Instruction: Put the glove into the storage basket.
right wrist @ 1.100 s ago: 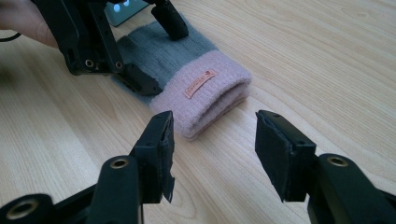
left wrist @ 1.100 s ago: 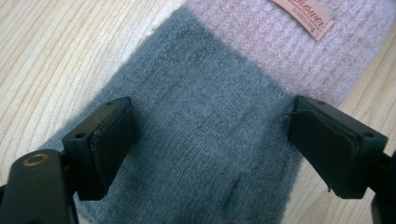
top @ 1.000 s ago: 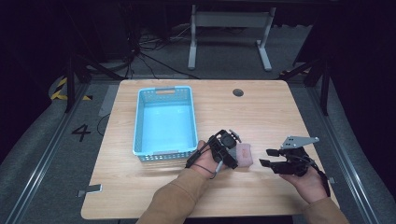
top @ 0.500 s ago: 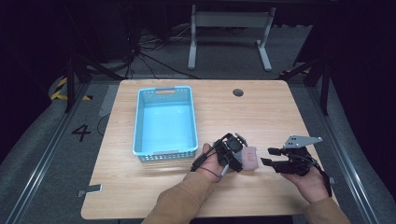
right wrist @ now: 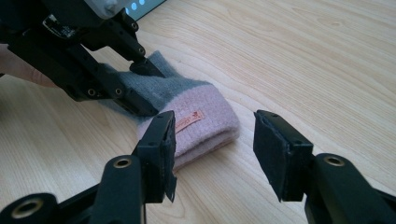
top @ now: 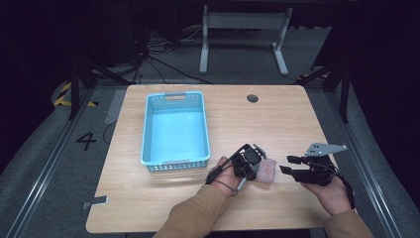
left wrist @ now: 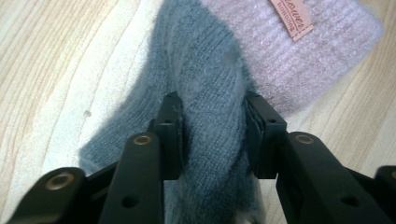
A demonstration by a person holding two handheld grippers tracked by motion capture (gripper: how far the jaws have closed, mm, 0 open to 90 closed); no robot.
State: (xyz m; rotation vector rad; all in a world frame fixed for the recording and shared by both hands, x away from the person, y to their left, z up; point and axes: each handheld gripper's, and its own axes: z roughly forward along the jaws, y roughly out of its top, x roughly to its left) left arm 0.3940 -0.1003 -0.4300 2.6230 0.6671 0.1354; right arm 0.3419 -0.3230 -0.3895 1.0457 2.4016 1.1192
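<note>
From the high view, my left gripper (top: 253,166) sits on the knitted sock (top: 266,171), a small pink and grey bundle lying on the pale wooden table (top: 277,119) just off the near right corner of the blue basket (top: 174,130). The basket is a long plastic tub with latticed walls and a smooth floor. My right gripper (top: 288,166) rests on the far side of the sock from the basket, near it but apart. Bare wood runs wide beyond the sock, away from the basket, out to the table's rounded edges.

In the left gripper view, my left gripper (left wrist: 212,135) has just been closing, and its pads now press into the sock's (left wrist: 219,93) fuzzy grey ribbed part from both sides, bunching it. The pink cuff beyond carries a small tan label (left wrist: 292,16), whose stitching the high view is too coarse to show.

In the right gripper view, my right gripper (right wrist: 215,154) stands with its jaws apart and nothing between the pads. The sock's (right wrist: 205,121) folded pink cuff lies just past them, and my left gripper (right wrist: 140,84) clamps the grey end behind it. Only a sliver of the basket's rim (right wrist: 144,5) peeks in here.
</note>
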